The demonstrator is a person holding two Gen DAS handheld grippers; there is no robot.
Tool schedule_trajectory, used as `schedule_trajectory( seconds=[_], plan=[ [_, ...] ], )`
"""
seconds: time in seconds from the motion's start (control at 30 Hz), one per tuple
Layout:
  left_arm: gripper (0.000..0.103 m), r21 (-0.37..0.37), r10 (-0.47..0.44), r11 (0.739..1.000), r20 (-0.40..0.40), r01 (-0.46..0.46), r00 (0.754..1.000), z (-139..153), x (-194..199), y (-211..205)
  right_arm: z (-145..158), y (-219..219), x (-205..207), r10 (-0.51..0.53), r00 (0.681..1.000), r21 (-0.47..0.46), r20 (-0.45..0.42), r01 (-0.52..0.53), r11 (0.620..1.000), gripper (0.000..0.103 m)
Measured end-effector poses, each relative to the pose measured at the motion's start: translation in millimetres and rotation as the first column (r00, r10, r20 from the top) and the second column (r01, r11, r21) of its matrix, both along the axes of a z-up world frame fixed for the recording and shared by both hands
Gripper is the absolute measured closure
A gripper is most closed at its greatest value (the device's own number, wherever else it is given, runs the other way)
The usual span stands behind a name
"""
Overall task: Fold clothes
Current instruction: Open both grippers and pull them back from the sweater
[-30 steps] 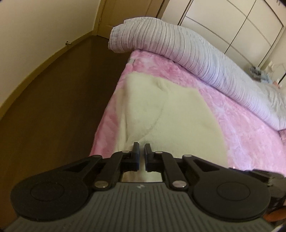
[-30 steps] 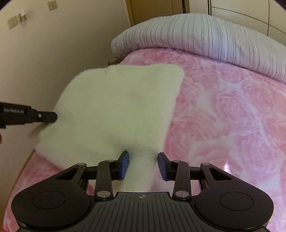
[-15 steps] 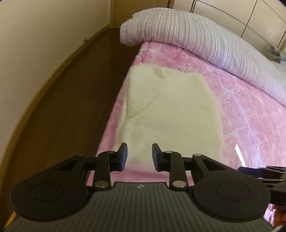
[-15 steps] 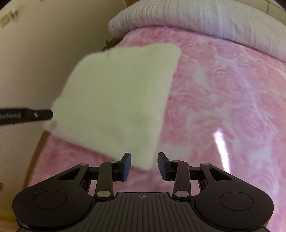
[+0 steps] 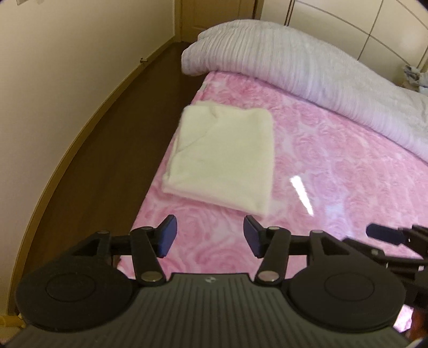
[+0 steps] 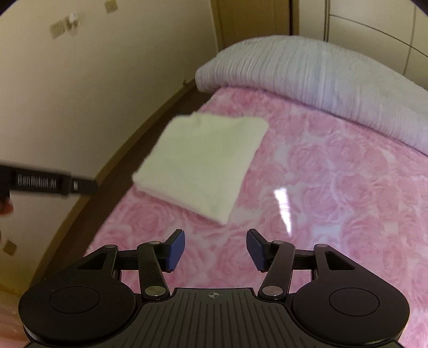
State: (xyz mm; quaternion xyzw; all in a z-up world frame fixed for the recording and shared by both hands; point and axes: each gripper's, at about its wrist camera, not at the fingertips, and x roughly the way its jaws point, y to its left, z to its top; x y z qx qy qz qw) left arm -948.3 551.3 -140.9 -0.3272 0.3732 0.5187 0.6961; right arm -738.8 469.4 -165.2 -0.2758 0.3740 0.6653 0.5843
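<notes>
A cream fleece garment [image 5: 224, 155] lies folded into a neat rectangle on the pink rose-patterned bed [image 5: 334, 171], close to the bed's left edge. The same folded garment [image 6: 203, 160] shows in the right wrist view. My left gripper [image 5: 210, 237] hovers above the bed short of the garment, open, with nothing between its fingers. My right gripper [image 6: 215, 249] is likewise open and empty, back from the garment's near corner. The left gripper's finger [image 6: 67, 183] reaches in from the left in the right wrist view.
A rolled striped grey duvet [image 5: 307, 67] runs along the far side of the bed. Dark wood floor [image 5: 107, 160] and a cream wall [image 5: 67, 67] lie left of the bed. White wardrobe doors [image 5: 361, 24] stand behind. The right gripper's tip [image 5: 385, 234] shows at right.
Both grippers have let go of the garment, opened wider and pulled back and up from it. The garment now lies flat and folded on the bed.
</notes>
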Motion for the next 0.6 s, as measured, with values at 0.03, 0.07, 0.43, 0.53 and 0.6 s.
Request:
schedule_trajectory(
  seconds=[0.03,0.07,0.43,0.53,0.6],
  plan=[
    [0.05,0.003,-0.007,1.0,0.003,0.007,1.0,8,2,-6,9,-5,1,-0.009,1.0,0.011,-0.008,0.009,1.0,0.045],
    [0.05,0.007,-0.015,1.0,0.006,0.015,1.0,15,5,-12,18,-8,2,-0.019,1.0,0.025,-0.014,0.02,0.999,0.043],
    [0.04,0.069,0.059,0.995,0.217,-0.075,0.974,72,5,-47,79,-32,22,-0.074,0.99,0.148,-0.123,0.092,0.985,0.037],
    [0.04,0.105,0.062,0.991,0.152,-0.078,0.986,83,12,-56,83,-32,28,-0.077,0.991,0.146,-0.11,0.093,0.985,0.037],
    [0.04,0.157,0.072,0.984,0.054,-0.08,0.996,87,24,-63,84,-34,32,-0.069,0.995,0.15,-0.077,0.08,0.985,0.037]
  ],
)
